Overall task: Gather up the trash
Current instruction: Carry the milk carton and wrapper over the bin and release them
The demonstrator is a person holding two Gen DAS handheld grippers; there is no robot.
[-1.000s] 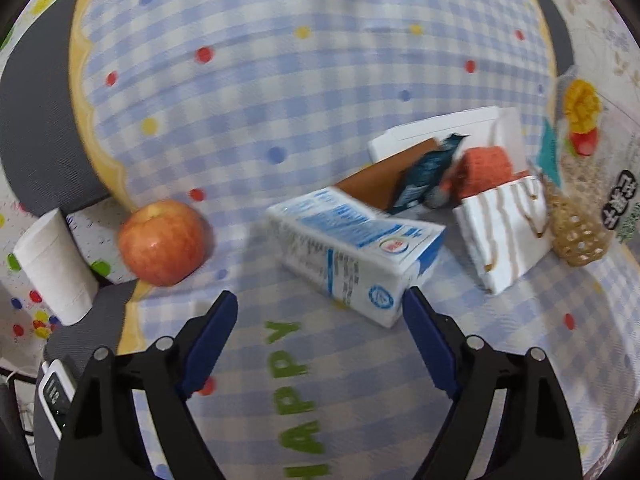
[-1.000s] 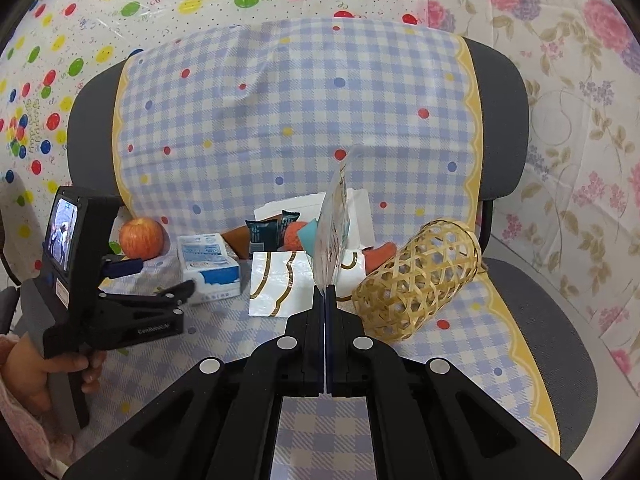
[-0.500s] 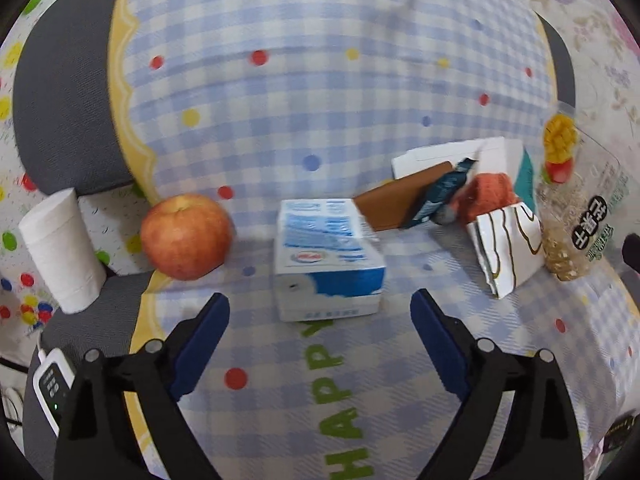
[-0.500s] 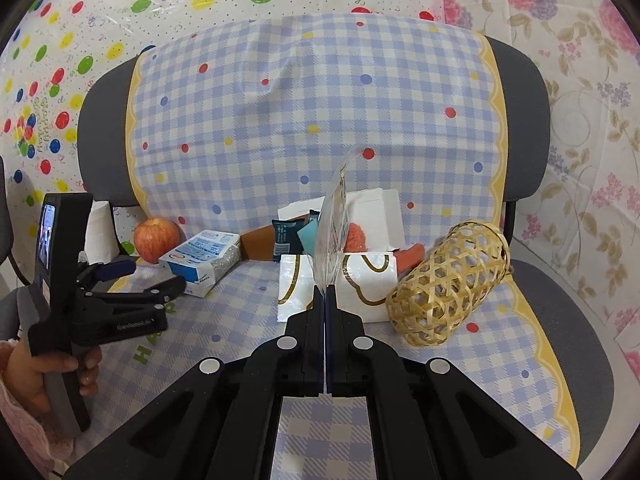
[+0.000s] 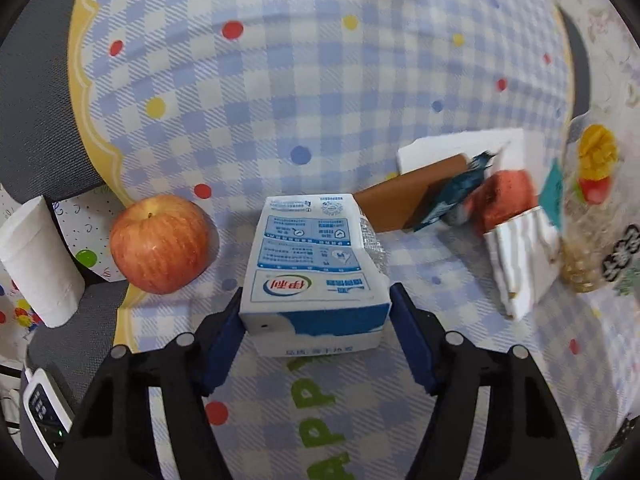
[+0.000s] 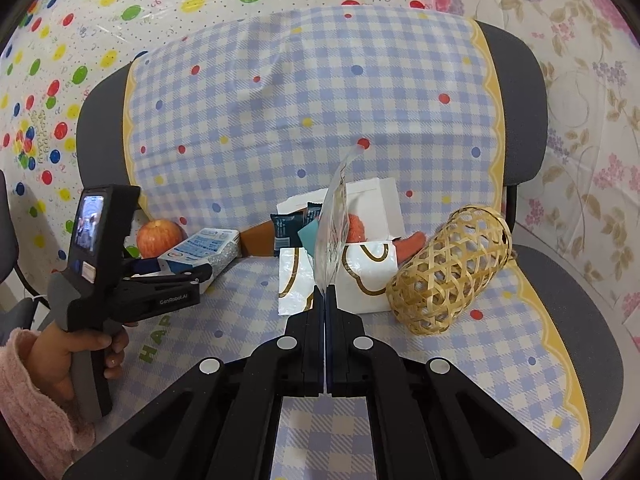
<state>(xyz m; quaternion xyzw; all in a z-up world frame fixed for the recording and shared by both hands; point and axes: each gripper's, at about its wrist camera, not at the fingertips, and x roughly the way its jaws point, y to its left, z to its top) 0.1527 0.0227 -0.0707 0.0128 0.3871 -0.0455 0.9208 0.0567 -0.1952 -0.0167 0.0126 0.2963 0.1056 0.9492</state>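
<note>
On chair seat, over checked cloth (image 5: 320, 80): left gripper (image 5: 316, 344) angled downward, person's hand (image 6: 80, 344) on grip, pink sleeve (image 6: 28, 400) at wrist. Jaws just been closing, blue pads at both sides of milk carton (image 5: 312, 268), seemingly touching. Carton white and blue, lying flat beside apple (image 5: 160, 244). Right gripper (image 6: 325, 296) tilted down, jaws fully together, pinching clear plastic wrapper (image 6: 332, 232) upright, edge-on.

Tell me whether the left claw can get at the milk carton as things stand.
Probably yes. The left claw already straddles the milk carton, its jaws just closing on both sides; the apple sits clear to one side, and nothing blocks it.
</note>
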